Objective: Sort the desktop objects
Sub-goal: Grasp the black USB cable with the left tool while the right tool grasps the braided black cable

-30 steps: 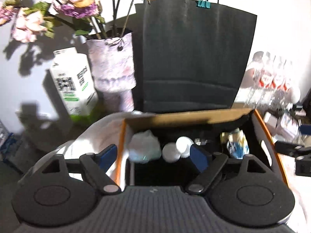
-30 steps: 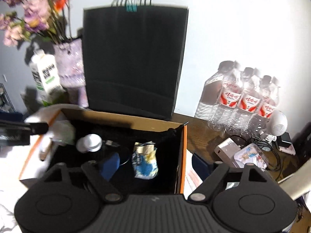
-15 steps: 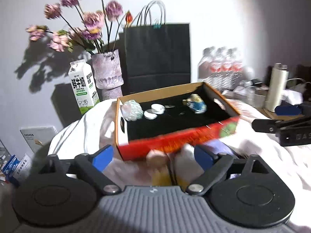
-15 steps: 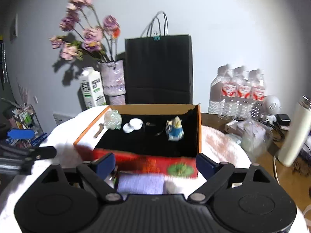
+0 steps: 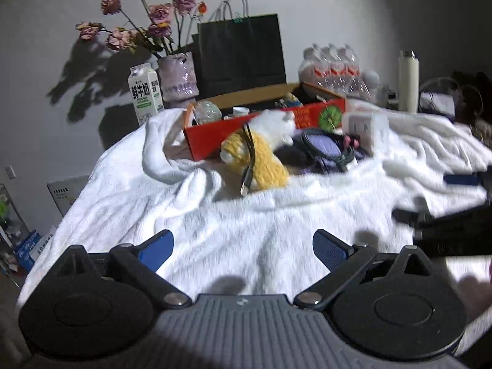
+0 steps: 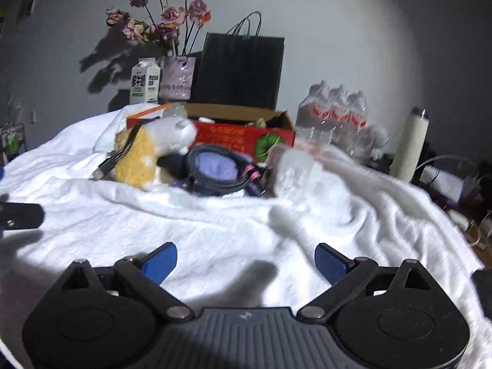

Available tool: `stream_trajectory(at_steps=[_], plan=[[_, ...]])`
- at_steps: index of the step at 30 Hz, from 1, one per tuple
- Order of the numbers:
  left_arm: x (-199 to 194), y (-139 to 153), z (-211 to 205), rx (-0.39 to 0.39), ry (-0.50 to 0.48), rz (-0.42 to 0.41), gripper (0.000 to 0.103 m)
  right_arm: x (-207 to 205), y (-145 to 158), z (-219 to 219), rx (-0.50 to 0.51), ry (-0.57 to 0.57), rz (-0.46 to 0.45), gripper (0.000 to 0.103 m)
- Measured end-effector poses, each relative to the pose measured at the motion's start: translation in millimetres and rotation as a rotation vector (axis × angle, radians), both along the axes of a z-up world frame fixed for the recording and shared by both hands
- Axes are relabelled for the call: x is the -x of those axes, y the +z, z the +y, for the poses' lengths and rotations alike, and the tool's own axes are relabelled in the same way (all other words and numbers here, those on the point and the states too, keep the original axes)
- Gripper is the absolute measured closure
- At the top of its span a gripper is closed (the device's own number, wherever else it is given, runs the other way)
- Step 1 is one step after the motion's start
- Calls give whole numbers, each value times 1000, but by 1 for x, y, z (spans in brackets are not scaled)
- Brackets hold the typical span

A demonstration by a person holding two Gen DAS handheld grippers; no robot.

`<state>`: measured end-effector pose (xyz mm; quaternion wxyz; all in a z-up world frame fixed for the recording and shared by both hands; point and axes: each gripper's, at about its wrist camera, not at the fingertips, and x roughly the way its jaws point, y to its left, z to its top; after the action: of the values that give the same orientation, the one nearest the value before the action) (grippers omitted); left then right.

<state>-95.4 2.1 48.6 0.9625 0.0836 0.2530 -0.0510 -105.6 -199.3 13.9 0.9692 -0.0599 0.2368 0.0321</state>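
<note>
A red cardboard box (image 5: 215, 135) (image 6: 233, 136) with a black inside sits on a white blanket (image 5: 215, 221) (image 6: 184, 230) and holds several small items. In front of it lie a yellow and white plush toy (image 5: 261, 160) (image 6: 144, 156), a coiled dark cable (image 5: 335, 153) (image 6: 215, 175) on a purple pouch, and a white adapter block (image 5: 366, 132) (image 6: 295, 175). My left gripper (image 5: 243, 247) is open and empty, well short of the pile. My right gripper (image 6: 246, 259) is open and empty too; it also shows at the left view's right edge (image 5: 446, 215).
Behind the box stand a black paper bag (image 5: 243, 52) (image 6: 240, 70), a vase of dried flowers (image 5: 178, 77) (image 6: 176, 77), a milk carton (image 5: 144, 92) (image 6: 144, 81), a pack of water bottles (image 5: 332, 67) (image 6: 335, 113) and a white flask (image 5: 407, 83) (image 6: 410, 147).
Both grippers have pulled far back from over the box to low above the blanket. The pile in front of the box has come into view. Both stay open.
</note>
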Motion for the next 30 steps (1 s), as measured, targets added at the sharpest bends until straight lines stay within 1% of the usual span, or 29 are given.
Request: stream_trajectory(at_steps=[3,4,5,7,8,9,10,11,12,13,14,15,16,18,19,20,21,22,25,27,28,30], plan=[[-19,6,5,19,33,-37,4,-3,2,1,-25,28,-9,10],[-26,9,5,22,42,-48,8,-4,3,1,-26,33,-18,10],[-35,12,3,26,49,-55,11,-5,4,3,-31,38,-23,13],[-56,16,1,55,43,-54,24,-10,6,2,-51,60,-21,19],[-68,17,0,69,38,-41,29,-14,7,3,-60,74,-18,22],[-80,16,-2,79,25,-23,40,-18,8,5,-64,90,-11,24],[-91,13,-6,87,9,-3,48,-22,8,6,-62,103,-6,29],[-102,10,-8,96,-3,18,50,-25,10,8,-60,111,-6,31],[-112,7,-11,101,-8,31,50,-29,10,11,-61,120,-8,31],[-120,5,-13,105,-4,33,50,-34,11,13,-62,132,-9,32],[-128,3,-14,104,-4,35,51,-39,12,16,-61,144,-9,36],[-135,2,-16,105,-7,45,57,-46,14,18,-59,154,-10,39],[-140,0,-16,113,-19,54,65,-54,15,20,-57,163,-12,43],[-146,-2,-16,135,-19,75,72,-70,18,23,-51,171,-22,48],[-146,-3,-15,139,-20,71,77,-78,19,25,-47,173,-25,53],[-144,-2,-13,144,-20,71,81,-87,20,26,-45,174,-23,55],[-142,0,-10,153,-19,75,92,-96,21,28,-45,175,-20,56],[-138,3,-6,163,-14,82,97,-105,21,31,-47,179,-14,57],[-121,10,13,227,3,79,97,-128,15,41,-46,196,16,60],[-111,11,23,247,30,90,97,-141,9,46,-56,197,49,64],[-107,12,27,250,35,90,97,-142,6,46,-76,206,57,68],[-100,13,30,249,40,92,97,-138,7,47,-88,199,44,82]])
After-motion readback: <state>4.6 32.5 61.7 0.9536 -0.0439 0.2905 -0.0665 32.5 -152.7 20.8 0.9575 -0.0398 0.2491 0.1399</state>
